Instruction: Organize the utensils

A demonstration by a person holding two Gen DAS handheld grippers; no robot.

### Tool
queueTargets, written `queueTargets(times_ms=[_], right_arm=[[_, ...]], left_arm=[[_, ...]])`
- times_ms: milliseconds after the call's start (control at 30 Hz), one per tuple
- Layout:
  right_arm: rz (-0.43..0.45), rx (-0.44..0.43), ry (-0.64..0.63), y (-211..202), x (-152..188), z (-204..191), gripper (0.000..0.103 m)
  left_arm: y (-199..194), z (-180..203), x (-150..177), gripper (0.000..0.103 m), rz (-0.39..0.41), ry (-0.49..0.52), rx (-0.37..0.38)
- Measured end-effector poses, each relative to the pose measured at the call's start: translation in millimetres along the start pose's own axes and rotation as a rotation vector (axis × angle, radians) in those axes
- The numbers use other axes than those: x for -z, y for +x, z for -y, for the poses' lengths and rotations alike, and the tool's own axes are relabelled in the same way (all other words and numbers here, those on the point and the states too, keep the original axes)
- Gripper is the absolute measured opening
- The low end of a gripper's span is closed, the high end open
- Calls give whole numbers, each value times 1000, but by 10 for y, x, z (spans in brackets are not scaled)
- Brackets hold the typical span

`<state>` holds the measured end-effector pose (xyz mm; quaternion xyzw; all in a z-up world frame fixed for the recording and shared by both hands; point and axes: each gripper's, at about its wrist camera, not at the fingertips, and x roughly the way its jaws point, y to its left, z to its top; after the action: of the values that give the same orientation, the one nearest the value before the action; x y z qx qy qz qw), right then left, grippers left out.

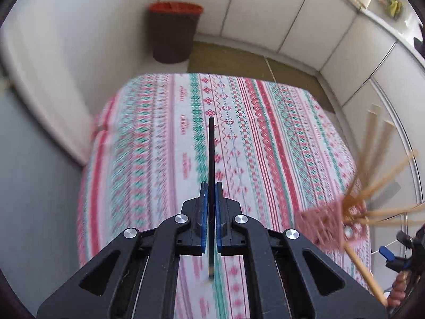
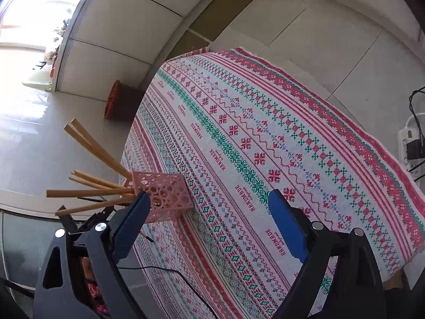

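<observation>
The pink holder [image 2: 163, 195] with round holes stands on the counter [image 2: 265, 146], near the edge at about 9 o'clock in the right wrist view. Many wooden chopsticks [image 2: 93, 191] already stick out of it, fanning toward 9 and 10 o'clock. So a big part of the job looks done.

One more stick is not in yet. It is a dark chopstick [image 1: 211, 159], thin and black, with a lighter tip near the camera. The left gripper [image 1: 211, 194] pinches it tight between its blue pads, and the stick points straight to 12 o'clock over the striped cloth. In the left wrist view, the pink holder [image 1: 326, 223] sits at about 4 o'clock, blurry, well apart from the dark stick.

The right gripper [image 2: 207, 218] is spread wide and holds nothing. Its left blue pad is just in front of the holder, but I cannot tell if it touches it.

I see no other loose sticks on the cloth in these views. So I think only the dark stick is left to go into the holder.

Beyond the counter, a brown bin [image 1: 172, 34] with an orange rim stands on the floor at 12 o'clock.
</observation>
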<state>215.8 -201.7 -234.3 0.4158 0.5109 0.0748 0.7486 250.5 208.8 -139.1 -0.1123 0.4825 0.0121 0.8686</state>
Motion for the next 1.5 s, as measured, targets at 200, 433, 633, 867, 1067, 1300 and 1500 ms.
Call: queueTargets(times_ms=[200, 433, 633, 867, 1067, 1300, 1500], right_arm=[[34, 17, -40, -160, 181, 33, 88], [144, 56, -143, -509, 243, -5, 88], [197, 84, -227, -672, 259, -51, 88], [149, 38, -158, -669, 135, 138, 88], [139, 26, -167, -671, 74, 169, 88], [139, 14, -146, -692, 12, 220, 88], [195, 10, -192, -822, 91, 104, 88]], left_arm=[[-1217, 386, 468, 4, 184, 53, -46], [-2109, 1101, 350, 4, 334, 165, 5], [-2062, 1681, 254, 4, 351, 233, 48], [-1498, 1975, 162, 4, 283, 229, 55], [-991, 2085, 131, 4, 220, 224, 37], [-687, 2154, 203, 25, 144, 229, -13], [-1269, 2053, 301, 77, 281, 169, 5]])
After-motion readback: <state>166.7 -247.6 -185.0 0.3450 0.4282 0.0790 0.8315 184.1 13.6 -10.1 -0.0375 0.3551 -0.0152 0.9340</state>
